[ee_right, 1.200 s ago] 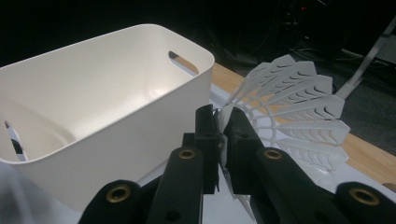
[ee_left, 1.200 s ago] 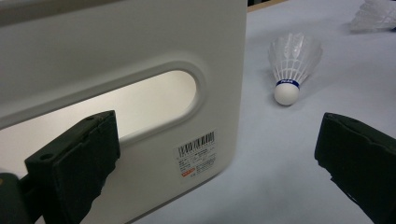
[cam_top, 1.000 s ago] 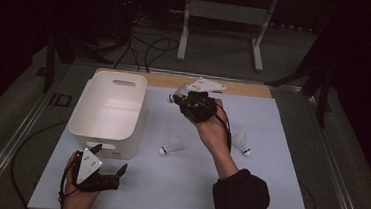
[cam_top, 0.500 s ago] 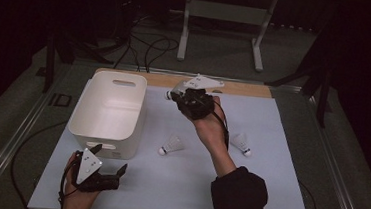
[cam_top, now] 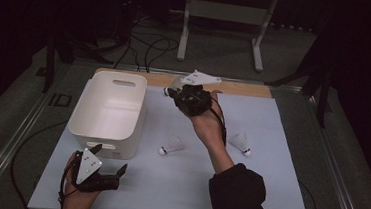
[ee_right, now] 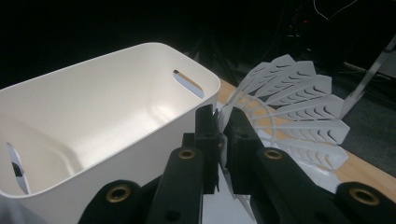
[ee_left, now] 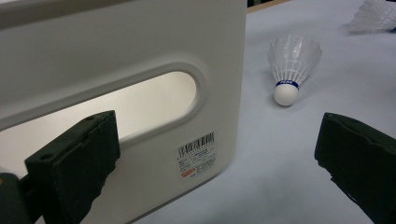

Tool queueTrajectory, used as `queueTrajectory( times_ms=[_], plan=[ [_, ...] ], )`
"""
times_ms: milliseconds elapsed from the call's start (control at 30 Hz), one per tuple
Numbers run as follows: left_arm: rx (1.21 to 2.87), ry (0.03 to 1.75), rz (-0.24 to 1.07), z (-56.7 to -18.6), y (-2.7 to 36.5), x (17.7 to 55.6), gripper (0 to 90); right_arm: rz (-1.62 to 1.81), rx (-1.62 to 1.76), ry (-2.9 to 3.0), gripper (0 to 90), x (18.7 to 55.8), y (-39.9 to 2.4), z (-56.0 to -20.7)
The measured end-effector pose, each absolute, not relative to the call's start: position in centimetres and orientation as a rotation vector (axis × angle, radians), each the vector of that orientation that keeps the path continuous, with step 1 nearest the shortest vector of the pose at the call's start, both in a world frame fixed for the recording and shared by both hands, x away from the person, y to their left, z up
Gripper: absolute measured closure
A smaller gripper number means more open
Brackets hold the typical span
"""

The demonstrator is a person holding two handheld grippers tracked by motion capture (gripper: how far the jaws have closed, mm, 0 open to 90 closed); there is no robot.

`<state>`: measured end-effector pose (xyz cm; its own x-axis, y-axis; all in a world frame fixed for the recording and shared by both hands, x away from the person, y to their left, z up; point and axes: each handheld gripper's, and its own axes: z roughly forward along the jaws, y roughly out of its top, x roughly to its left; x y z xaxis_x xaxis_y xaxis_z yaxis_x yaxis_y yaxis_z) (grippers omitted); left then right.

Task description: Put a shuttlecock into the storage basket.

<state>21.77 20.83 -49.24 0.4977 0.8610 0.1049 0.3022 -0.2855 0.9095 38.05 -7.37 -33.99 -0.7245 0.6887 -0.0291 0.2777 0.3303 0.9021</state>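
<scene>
My right gripper (ee_right: pixel 223 140) has its jaws clenched on a shuttlecock's (ee_right: pixel 299 112) feather skirt, which fans out past them, beside the white bin (ee_right: pixel 93 112). My left gripper's (ee_left: pixel 219 163) jaws stand released.

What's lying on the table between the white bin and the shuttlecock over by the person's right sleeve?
Another shuttlecock, on the pale mat just right of the white bin, well short of the far shuttlecock; the high view shows this.

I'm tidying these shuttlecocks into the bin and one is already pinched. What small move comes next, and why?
Probably carry the right gripper a little further left over the white bin, then open. Its jaws are clamped on the feathers of a shuttlecock beside the bin's rim, and the bin looks empty inside.
</scene>
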Motion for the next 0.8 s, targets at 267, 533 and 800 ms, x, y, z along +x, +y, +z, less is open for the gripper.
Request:
queueTrajectory(
  times_ms=[267,533,800],
  plan=[
    [1.825,0.973,0.769,-49.2,20.8,21.8,0.6,1.38,0.849,2.194,85.0,38.2,-6.8,-34.1],
    [1.828,0.972,0.768,-49.2,20.8,21.8,0.6,1.371,0.844,2.198,85.0,38.4,-6.3,-34.1],
    [1.833,0.974,0.768,-49.2,20.9,21.8,0.6,1.373,0.84,2.2,85.0,38.5,-5.9,-34.1]
  ],
)
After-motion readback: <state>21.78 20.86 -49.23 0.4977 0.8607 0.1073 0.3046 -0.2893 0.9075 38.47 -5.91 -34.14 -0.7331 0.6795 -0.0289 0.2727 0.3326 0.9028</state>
